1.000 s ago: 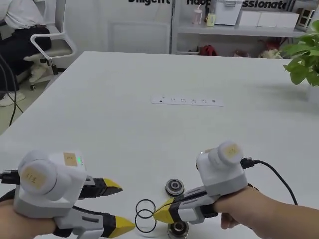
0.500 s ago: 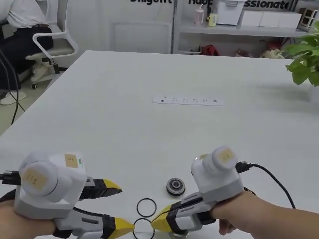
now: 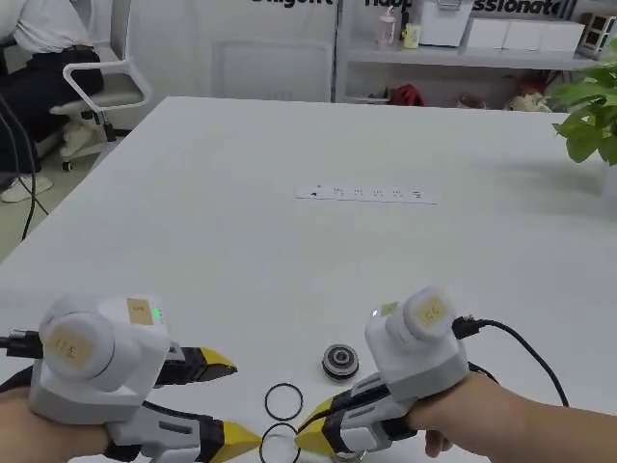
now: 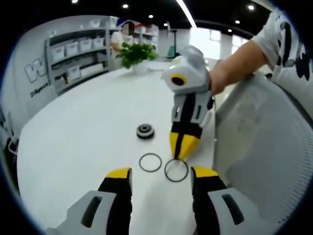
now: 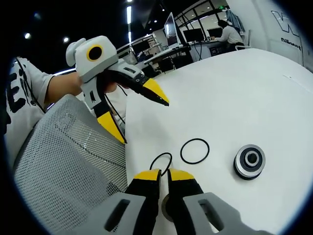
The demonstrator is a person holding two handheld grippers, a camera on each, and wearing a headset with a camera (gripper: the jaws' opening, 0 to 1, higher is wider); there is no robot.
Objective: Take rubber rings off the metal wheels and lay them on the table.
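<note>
left gripper low over near edge of surface, fingers spread wide, holding nothing. right gripper just beside it, also at near edge, fingers pressed almost together, tips at rim of nearer ring; can't tell if actually pinching it. second ring flat on surface just beyond, close to first, not touching. wheel lies flat on surface, a bit farther in from near edge, right of both rings.
</note>
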